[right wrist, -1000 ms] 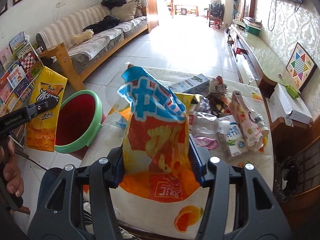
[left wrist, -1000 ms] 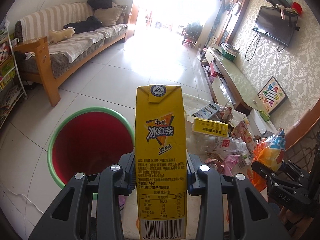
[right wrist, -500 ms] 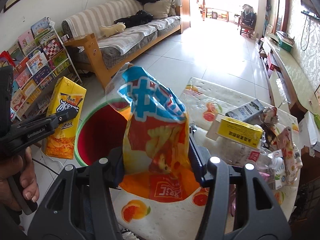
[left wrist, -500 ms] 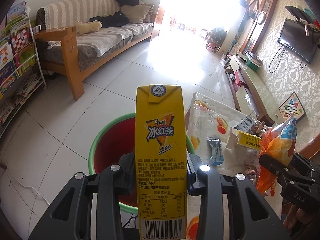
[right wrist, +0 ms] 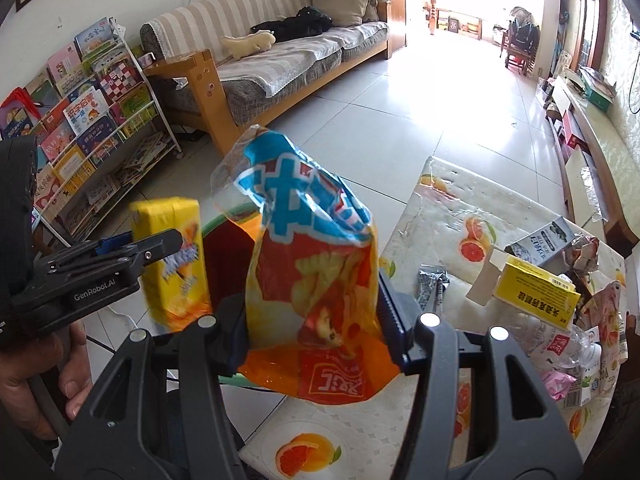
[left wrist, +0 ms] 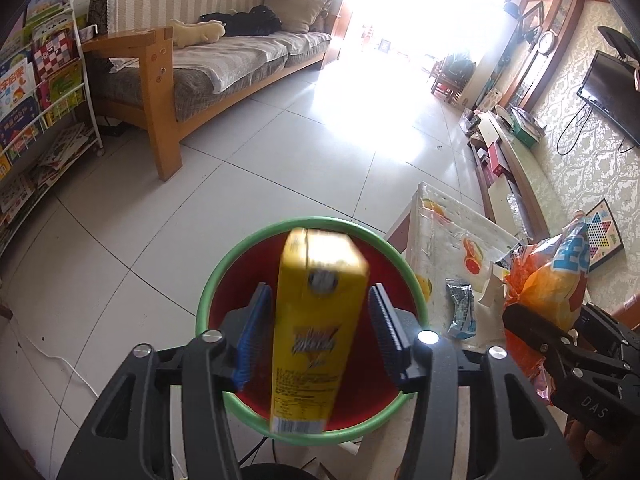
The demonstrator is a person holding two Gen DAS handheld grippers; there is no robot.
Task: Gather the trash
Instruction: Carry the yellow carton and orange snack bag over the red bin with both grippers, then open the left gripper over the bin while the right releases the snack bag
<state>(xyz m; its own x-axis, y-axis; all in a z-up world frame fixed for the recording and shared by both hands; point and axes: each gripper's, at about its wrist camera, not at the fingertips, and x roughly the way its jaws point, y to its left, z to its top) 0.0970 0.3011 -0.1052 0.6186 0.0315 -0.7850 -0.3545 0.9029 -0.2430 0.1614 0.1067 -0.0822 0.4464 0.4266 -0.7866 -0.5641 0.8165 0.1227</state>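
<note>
A yellow iced-tea carton (left wrist: pixel 312 320) hangs blurred between the open jaws of my left gripper (left wrist: pixel 320 332), right over the red bin with a green rim (left wrist: pixel 240 256); gaps show on both sides of it. It also shows in the right wrist view (right wrist: pixel 172 264), beside the left gripper (right wrist: pixel 132 256). My right gripper (right wrist: pixel 316 320) is shut on an orange and blue snack bag (right wrist: pixel 312 264), held above the table's left edge next to the bin (right wrist: pixel 228 252). The bag shows in the left wrist view (left wrist: pixel 552 272) too.
The table (right wrist: pixel 440 208), with a fruit-print cover, holds a yellow box (right wrist: pixel 536 292), a grey carton (right wrist: pixel 544 240), a silver wrapper (right wrist: pixel 432 288), a plastic bottle (right wrist: pixel 560 344) and several wrappers. A wooden sofa (left wrist: pixel 208 64) and a book rack (left wrist: pixel 36 108) stand to the left.
My left gripper has opened and let go of the carton, which now tips and drops over the bin. Both grippers moved left towards the bin; the right one still holds the bag.
</note>
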